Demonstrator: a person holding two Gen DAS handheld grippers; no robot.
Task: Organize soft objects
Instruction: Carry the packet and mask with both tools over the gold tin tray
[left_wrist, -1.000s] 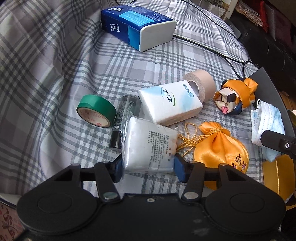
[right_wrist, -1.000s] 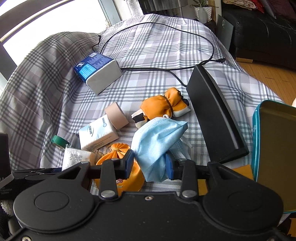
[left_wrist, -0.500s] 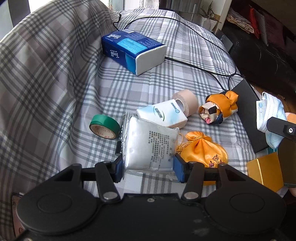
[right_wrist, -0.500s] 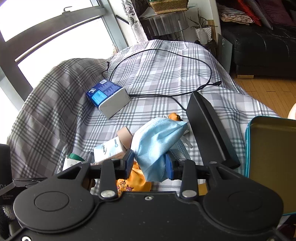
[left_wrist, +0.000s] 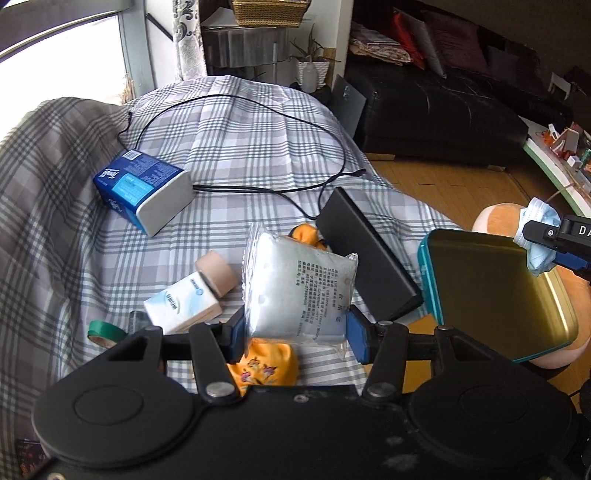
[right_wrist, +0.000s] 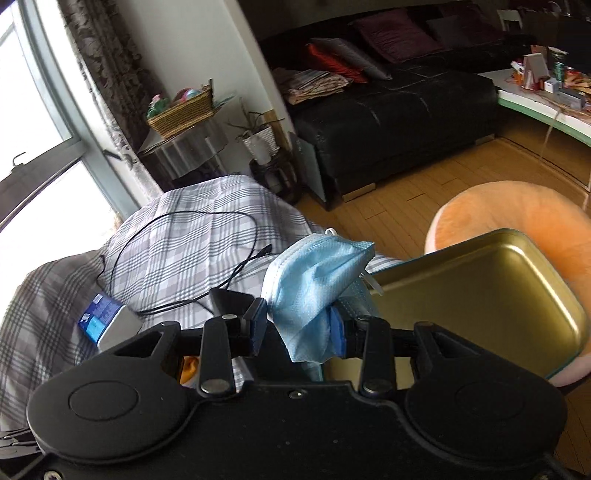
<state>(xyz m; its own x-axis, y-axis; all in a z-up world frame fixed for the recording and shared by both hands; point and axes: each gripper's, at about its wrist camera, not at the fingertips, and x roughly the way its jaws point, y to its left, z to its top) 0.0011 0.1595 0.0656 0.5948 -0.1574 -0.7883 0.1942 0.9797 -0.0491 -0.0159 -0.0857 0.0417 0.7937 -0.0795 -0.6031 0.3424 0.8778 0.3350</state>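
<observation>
Above the plaid-covered bed (left_wrist: 258, 147), the left hand-held gripper (left_wrist: 295, 338) clamps a cotton pad packet (left_wrist: 295, 291) and the right hand-held gripper (right_wrist: 298, 329) pinches a blue face mask (right_wrist: 314, 288) beside the empty tin (right_wrist: 480, 295); nothing is stowed, and the orange pouch (left_wrist: 266, 367) and tissue pack (left_wrist: 181, 301) still wait.

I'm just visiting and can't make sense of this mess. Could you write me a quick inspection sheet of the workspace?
Surface: plaid cloth, rumpled, draped over a rounded base.
Job's things: white packet and blue mask, both lifted; orange pouch lying on the cloth; open tin, nothing seen inside.
Clutter: tissue pack, small tissue pack, beige tape, green tape, black slab.
Grippers: left gripper shut on the packet; right gripper shut on the mask, beside the tin.
Cables: black cable looping across the cloth.
Surroundings: sofa, wood floor, window, basket.
</observation>
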